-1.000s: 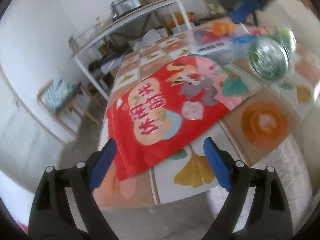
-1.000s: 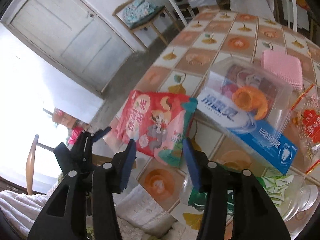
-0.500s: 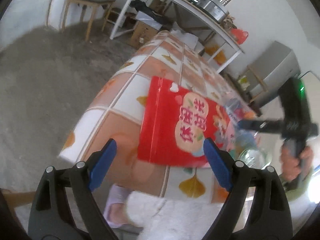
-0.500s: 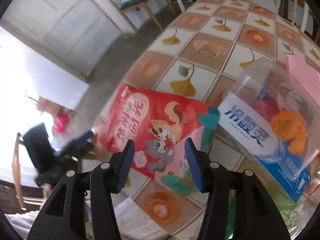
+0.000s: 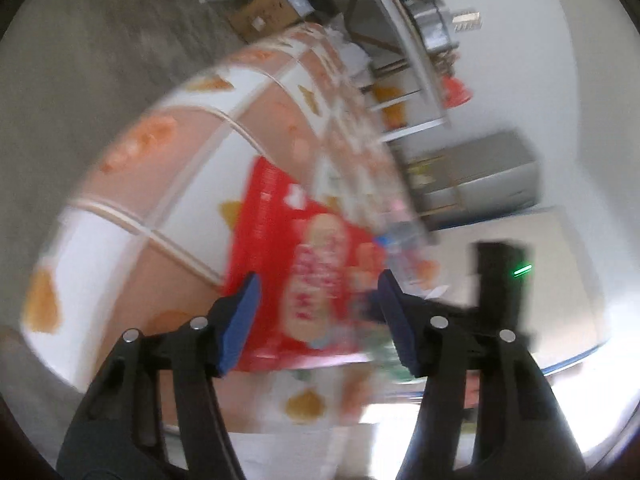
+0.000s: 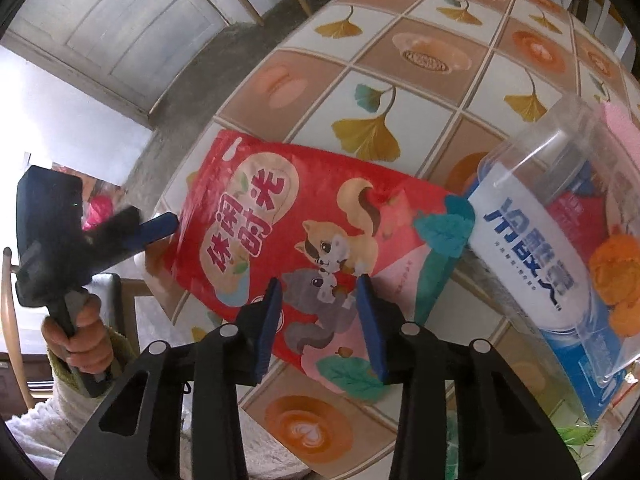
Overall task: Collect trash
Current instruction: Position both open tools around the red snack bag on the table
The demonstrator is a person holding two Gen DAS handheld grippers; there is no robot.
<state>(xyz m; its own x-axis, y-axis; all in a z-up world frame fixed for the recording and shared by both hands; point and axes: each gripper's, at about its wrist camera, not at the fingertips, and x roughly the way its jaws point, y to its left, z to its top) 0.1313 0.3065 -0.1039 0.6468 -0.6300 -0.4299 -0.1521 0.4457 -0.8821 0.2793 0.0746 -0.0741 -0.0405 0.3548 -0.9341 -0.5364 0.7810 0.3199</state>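
A red snack bag (image 6: 280, 240) with cartoon squirrels lies flat on the tiled-pattern table (image 6: 424, 56), its left end at the table's edge. My right gripper (image 6: 319, 284) hovers over the bag's near half, pointing steeply down. Its jaws are closing, a wide gap still between them, and the pads do not press on the bag. My left gripper (image 5: 318, 280) faces the same bag (image 5: 304, 272) from the table's edge, in a blurred view. Its jaws are closing with the bag's end between them, not pinched. One of its blue fingers (image 6: 158, 227) shows at the bag's left corner.
A clear plastic box with a blue and white package (image 6: 552, 248) lies against the bag's right end, a pink item (image 6: 624, 128) behind it. A green-labelled bottle (image 6: 576, 436) lies at the lower right. A person's hand (image 6: 84, 344) holds the left gripper beside the table. Door and chair stand beyond.
The left gripper has rolled and swung round to the bag's end at the table's edge, its jaws narrower. The right gripper has come down closer over the bag, its jaws narrower too.
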